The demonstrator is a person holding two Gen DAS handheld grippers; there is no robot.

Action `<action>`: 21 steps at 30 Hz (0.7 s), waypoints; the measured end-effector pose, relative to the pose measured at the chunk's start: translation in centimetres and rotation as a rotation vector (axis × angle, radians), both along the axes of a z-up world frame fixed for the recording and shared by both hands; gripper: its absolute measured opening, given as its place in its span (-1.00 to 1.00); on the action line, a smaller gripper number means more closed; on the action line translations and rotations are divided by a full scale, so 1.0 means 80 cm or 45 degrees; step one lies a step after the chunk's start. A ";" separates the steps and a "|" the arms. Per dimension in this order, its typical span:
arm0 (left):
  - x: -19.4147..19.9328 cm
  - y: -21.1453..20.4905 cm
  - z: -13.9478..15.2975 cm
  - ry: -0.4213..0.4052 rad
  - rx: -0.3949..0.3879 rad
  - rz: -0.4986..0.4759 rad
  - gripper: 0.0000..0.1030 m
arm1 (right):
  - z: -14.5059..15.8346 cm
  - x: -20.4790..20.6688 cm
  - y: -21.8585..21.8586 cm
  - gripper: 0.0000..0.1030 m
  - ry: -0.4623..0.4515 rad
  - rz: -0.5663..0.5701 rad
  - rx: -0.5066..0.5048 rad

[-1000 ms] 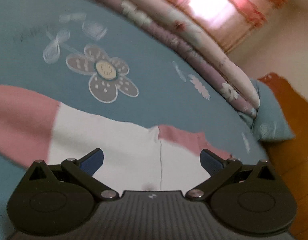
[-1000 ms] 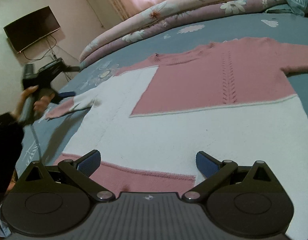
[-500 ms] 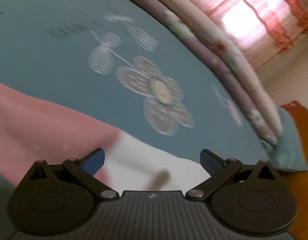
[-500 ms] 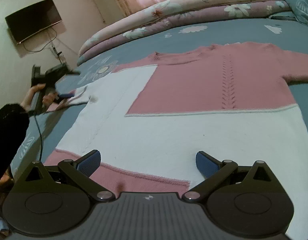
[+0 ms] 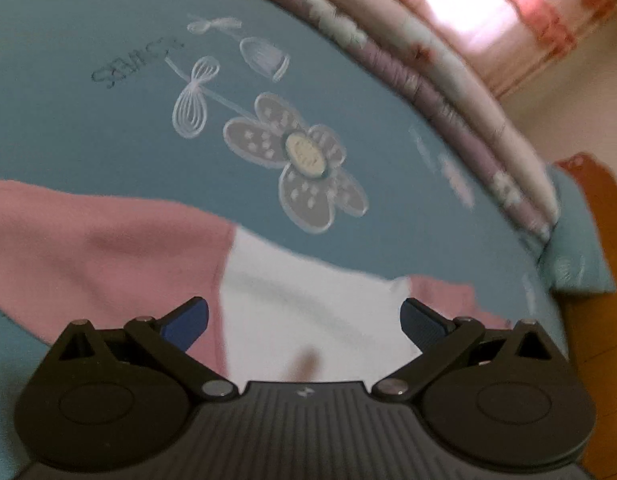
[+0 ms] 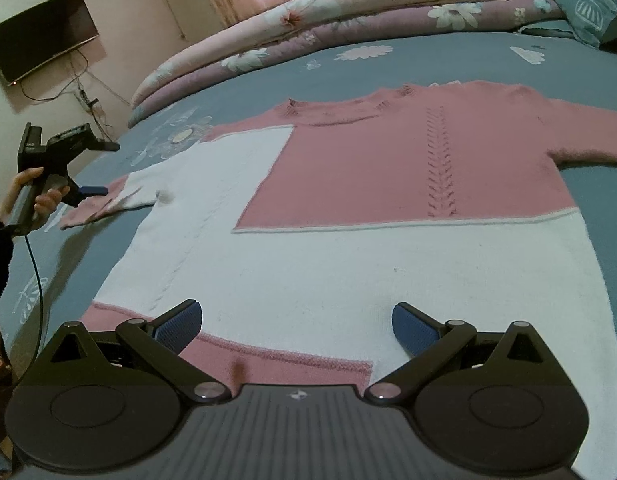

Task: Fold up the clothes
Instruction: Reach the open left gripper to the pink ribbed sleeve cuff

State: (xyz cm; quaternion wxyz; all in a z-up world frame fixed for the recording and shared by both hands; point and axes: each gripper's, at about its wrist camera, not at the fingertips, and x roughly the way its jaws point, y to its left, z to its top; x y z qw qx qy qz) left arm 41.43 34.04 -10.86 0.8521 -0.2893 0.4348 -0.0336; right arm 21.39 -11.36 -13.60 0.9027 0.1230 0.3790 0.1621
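Left wrist: left gripper (image 5: 304, 316) spread wide over the sweater's (image 5: 300, 300) pink-and-white sleeve near the bed's (image 5: 88, 128) edge, risking a thin snagging pinch; right wrist: right gripper (image 6: 296, 320) likewise spread above the hem, sweater flat mid-bed, loose knit liable to drag askew.

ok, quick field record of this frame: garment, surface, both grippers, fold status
garment: pink and white sweater, spread flat, front up
surface: blue floral bedsheet
left gripper: open, over the sweater's sleeve, nothing gripped
right gripper: open, over the hem, nothing gripped
sleeves: both lying out to the sides
fold status: no fold made yet
background: rolled quilt, wall TV
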 end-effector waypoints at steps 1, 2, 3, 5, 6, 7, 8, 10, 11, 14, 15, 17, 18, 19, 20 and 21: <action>-0.004 0.006 -0.006 0.025 -0.005 0.022 0.97 | 0.000 0.001 0.001 1.00 0.001 -0.001 -0.008; -0.008 0.017 -0.014 0.044 -0.031 0.051 0.97 | 0.000 0.001 0.002 1.00 0.003 -0.002 -0.014; -0.013 0.028 -0.022 0.063 -0.059 0.081 0.97 | 0.000 0.002 0.002 1.00 0.004 -0.002 -0.017; -0.030 0.049 -0.021 0.034 -0.099 0.132 0.97 | 0.000 0.003 0.002 1.00 0.006 0.000 -0.028; -0.038 0.060 -0.018 0.038 -0.092 0.174 0.97 | 0.000 0.003 0.002 1.00 0.007 0.001 -0.035; -0.045 0.069 -0.013 0.032 -0.080 0.202 0.97 | -0.001 0.004 0.002 1.00 0.006 0.002 -0.041; -0.053 0.080 -0.006 0.023 -0.077 0.232 0.97 | -0.001 0.004 0.002 1.00 0.006 0.003 -0.047; -0.067 0.103 0.008 -0.011 -0.084 0.279 0.97 | -0.001 0.006 0.004 1.00 0.007 -0.002 -0.055; -0.074 0.117 0.013 -0.046 -0.091 0.300 0.97 | -0.002 0.007 0.004 1.00 0.008 -0.005 -0.059; -0.093 0.158 0.021 -0.080 -0.097 0.442 0.97 | -0.002 0.010 0.007 1.00 0.010 -0.014 -0.071; -0.098 0.168 0.016 -0.076 -0.129 0.469 0.97 | -0.002 0.011 0.007 1.00 0.010 -0.017 -0.075; -0.108 0.187 0.005 -0.063 -0.202 0.520 0.97 | -0.002 0.013 0.010 1.00 0.014 -0.023 -0.093; -0.109 0.190 0.003 -0.078 -0.200 0.533 0.97 | -0.002 0.014 0.012 1.00 0.017 -0.025 -0.102; -0.110 0.192 0.002 -0.096 -0.194 0.545 0.97 | -0.001 0.014 0.013 1.00 0.020 -0.028 -0.111; -0.111 0.194 0.000 -0.113 -0.189 0.557 0.97 | -0.001 0.015 0.015 1.00 0.023 -0.032 -0.120; -0.112 0.196 -0.002 -0.131 -0.183 0.569 0.96 | 0.000 0.016 0.017 1.00 0.027 -0.035 -0.128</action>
